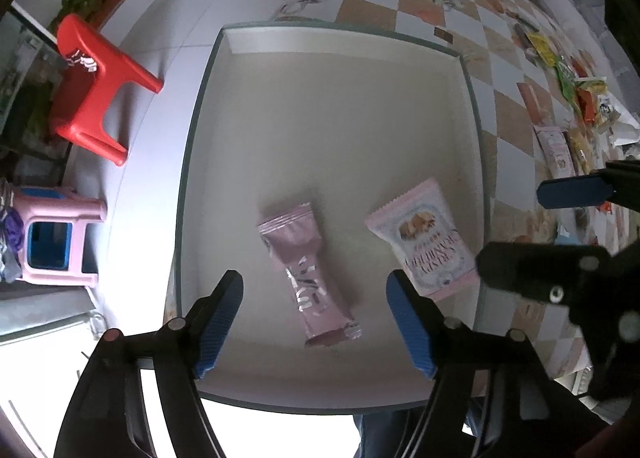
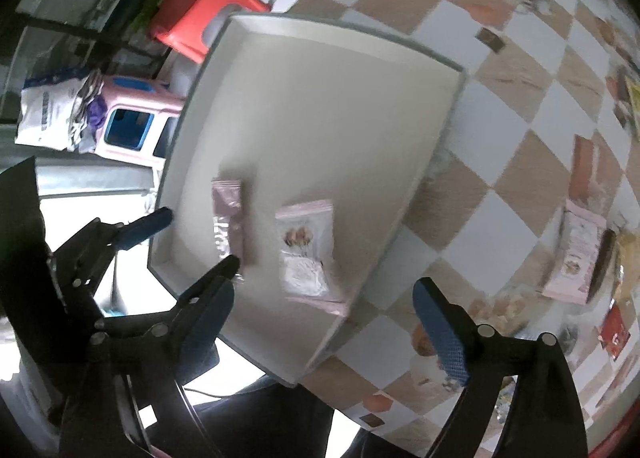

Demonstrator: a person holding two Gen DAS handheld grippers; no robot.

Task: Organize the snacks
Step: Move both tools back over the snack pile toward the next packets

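Item one: my left gripper (image 1: pixel 316 322), jaws spread wide and holding nothing, poised above the near part of a shallow grey tray (image 1: pixel 344 37). Item two: my right gripper (image 2: pixel 324 322), jaws likewise spread and empty, hanging over the tray's near right corner and the checkered tablecloth (image 2: pixel 500 113) beside it; it also shows at the right edge of my left camera. Item three: a mauve snack bar wrapper (image 1: pixel 308 274), lying flat and slanted on the tray floor, between my left fingers in that view. Item four: a pale pink biscuit packet (image 1: pixel 424 238) printed with a biscuit picture, flat on the tray just to the right of the bar, near it but apart. Item five: a loose spread of assorted snack packets (image 1: pixel 576 97) on the cloth well to the right of the tray, a second pink packet (image 2: pixel 576 254) among them. Item six: a red plastic stool (image 1: pixel 92 85) and a pink stool (image 1: pixel 60 234) on the floor beyond the table edge.
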